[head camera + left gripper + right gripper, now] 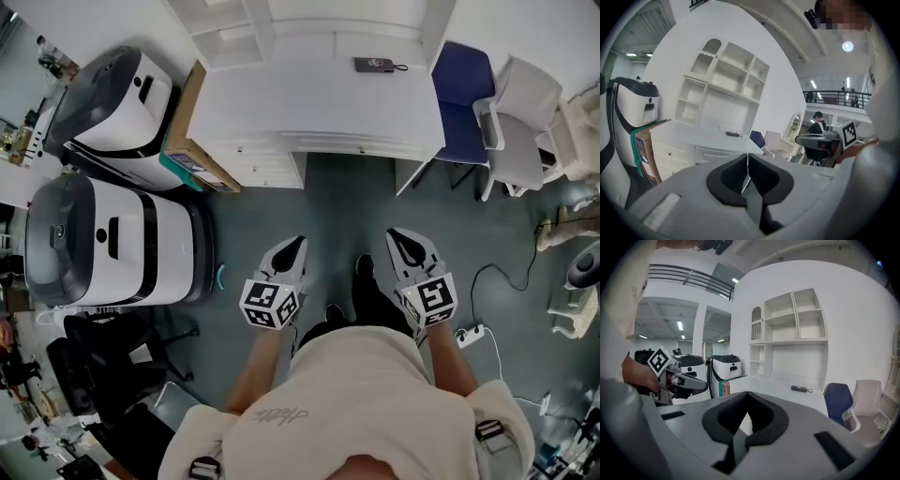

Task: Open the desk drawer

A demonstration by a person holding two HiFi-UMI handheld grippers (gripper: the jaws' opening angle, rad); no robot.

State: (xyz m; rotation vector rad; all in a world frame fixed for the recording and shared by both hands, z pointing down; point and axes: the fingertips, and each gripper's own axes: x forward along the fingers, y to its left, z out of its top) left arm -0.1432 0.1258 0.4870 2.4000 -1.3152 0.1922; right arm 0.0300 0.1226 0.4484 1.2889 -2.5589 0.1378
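Now, left gripper (748, 157): jaws together, holding nothing
Right gripper (747, 394): jaws together, empty
Desk drawer (361, 142): shut, well apart from both

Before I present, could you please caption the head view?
Person facing a white desk, left gripper and right gripper shut, empty, drawer closed.

No text can be read; the script print (278, 413) on the person's cream top (375, 384) is illegible.
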